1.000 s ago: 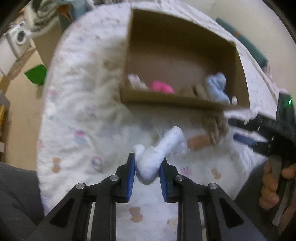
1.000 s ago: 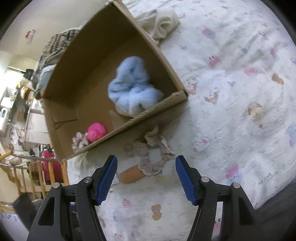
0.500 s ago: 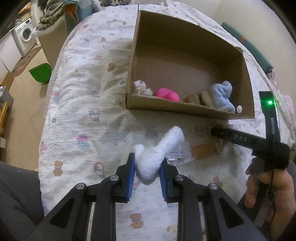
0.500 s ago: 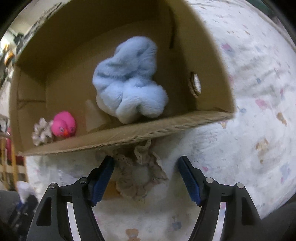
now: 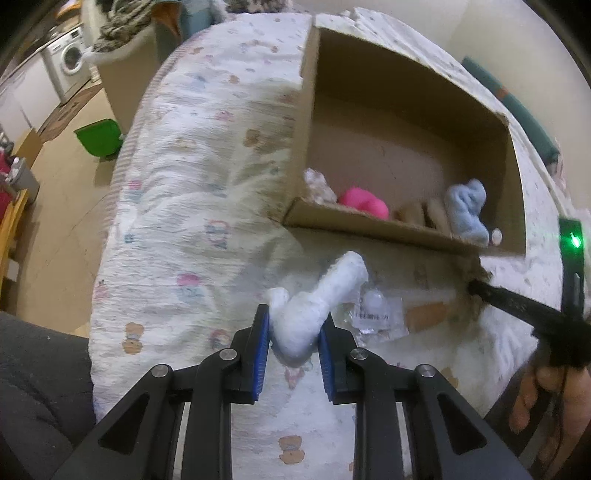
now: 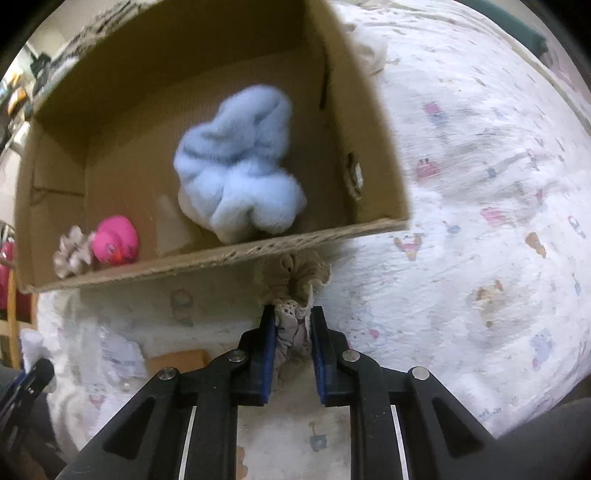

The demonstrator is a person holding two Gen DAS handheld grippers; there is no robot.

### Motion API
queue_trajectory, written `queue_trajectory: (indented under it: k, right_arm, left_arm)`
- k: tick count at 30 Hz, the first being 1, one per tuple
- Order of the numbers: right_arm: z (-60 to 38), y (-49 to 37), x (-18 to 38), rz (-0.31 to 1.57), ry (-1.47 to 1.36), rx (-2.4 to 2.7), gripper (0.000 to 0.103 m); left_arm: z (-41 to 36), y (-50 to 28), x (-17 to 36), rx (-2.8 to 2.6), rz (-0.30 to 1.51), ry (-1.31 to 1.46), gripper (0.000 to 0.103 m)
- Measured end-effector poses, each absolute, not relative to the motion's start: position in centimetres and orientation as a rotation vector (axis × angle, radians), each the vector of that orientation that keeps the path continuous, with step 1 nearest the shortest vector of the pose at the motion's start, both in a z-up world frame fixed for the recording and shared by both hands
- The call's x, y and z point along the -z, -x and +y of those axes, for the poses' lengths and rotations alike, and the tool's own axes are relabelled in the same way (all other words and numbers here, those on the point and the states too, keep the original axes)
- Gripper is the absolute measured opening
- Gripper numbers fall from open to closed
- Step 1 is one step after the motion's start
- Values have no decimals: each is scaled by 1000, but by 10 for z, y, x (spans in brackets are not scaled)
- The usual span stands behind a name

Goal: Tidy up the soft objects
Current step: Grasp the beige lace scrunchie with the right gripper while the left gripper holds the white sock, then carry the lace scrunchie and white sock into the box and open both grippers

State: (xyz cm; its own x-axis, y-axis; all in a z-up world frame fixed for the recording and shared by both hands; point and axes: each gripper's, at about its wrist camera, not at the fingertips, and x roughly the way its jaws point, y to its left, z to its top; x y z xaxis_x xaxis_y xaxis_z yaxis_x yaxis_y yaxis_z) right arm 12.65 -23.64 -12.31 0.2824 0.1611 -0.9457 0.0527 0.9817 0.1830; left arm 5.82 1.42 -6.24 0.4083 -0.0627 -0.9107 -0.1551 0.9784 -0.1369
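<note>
Clamping a white fluffy roll (image 5: 314,314), left gripper (image 5: 294,332) hangs over bedspread (image 5: 177,229) near cardboard box (image 6: 221,254). Right gripper (image 6: 292,332), jaws just closed, pinches beige lace scrunchie (image 6: 299,273) touching box's near wall.

I am working in a home, in what looks like a bedroom that opens onto a laundry corner. A quilted bedspread (image 5: 192,206) printed with small cartoon animals covers the soft surface under me. At the far left stands a front-loading washing machine (image 5: 68,61), with a heap of clothes (image 5: 122,26) piled just beside it. A green dustpan (image 5: 99,137) lies on the wood-look floor (image 5: 62,206) to the left of the bed.
</note>
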Motion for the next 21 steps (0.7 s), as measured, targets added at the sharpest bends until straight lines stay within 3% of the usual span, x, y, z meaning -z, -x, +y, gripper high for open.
queue_trajectory:
  k: [11, 21]
  right_arm:
    - [-261, -79, 70, 1128, -481, -197, 19]
    - [-251, -60, 29, 977, -431, -291, 19]
  left_arm:
    - [25, -41, 39, -72, 1053, 201, 22]
    - [22, -36, 7, -31, 983, 209, 22]
